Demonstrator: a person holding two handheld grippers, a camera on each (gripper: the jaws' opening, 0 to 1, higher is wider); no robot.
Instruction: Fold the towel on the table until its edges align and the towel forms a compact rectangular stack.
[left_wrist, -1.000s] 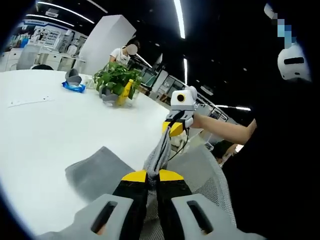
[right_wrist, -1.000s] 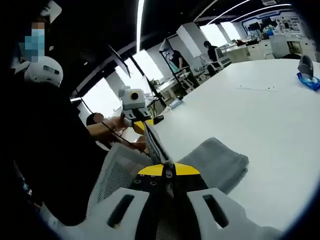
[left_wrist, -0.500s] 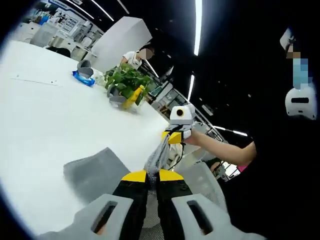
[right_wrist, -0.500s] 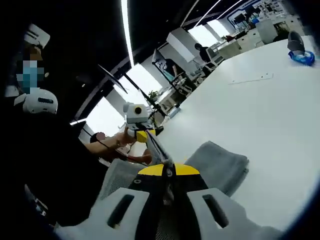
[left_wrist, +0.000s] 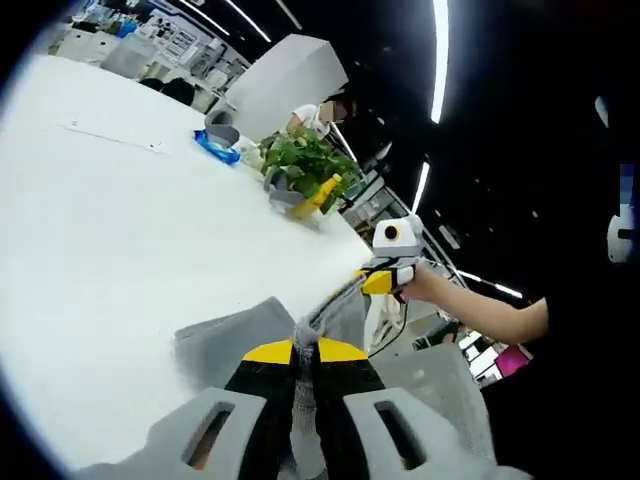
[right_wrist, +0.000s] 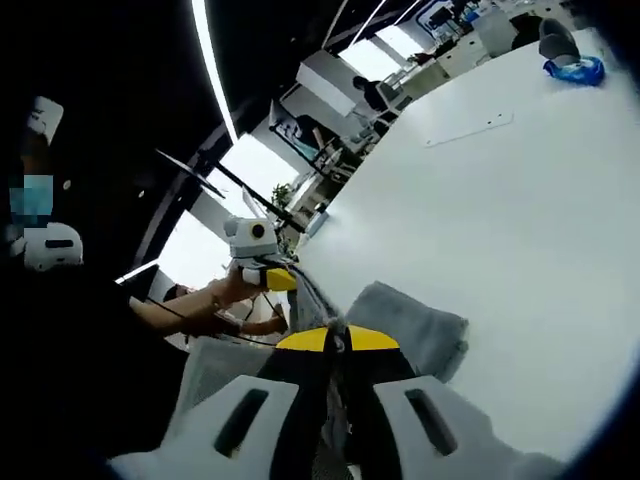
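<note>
A grey towel (left_wrist: 235, 335) lies partly on the white table (left_wrist: 110, 230), its near edge lifted. My left gripper (left_wrist: 305, 351) is shut on one corner of that edge. In the left gripper view the right gripper (left_wrist: 378, 283) holds the other corner further off, with the cloth stretched between them. My right gripper (right_wrist: 337, 340) is shut on its towel (right_wrist: 415, 325) corner. The left gripper (right_wrist: 268, 280) appears at the far end of the taut edge in the right gripper view, held by a hand.
A potted plant (left_wrist: 305, 165), a yellow object and a blue-and-grey item (left_wrist: 218, 140) stand at the far side of the table. A mesh chair back (left_wrist: 430, 375) is beside the person. A person sits behind the plant. The blue item (right_wrist: 570, 68) shows far right.
Both grippers have swung over the table with the held edge, and the towel's lifted part now slopes lower toward the tabletop. The grips are unchanged.
</note>
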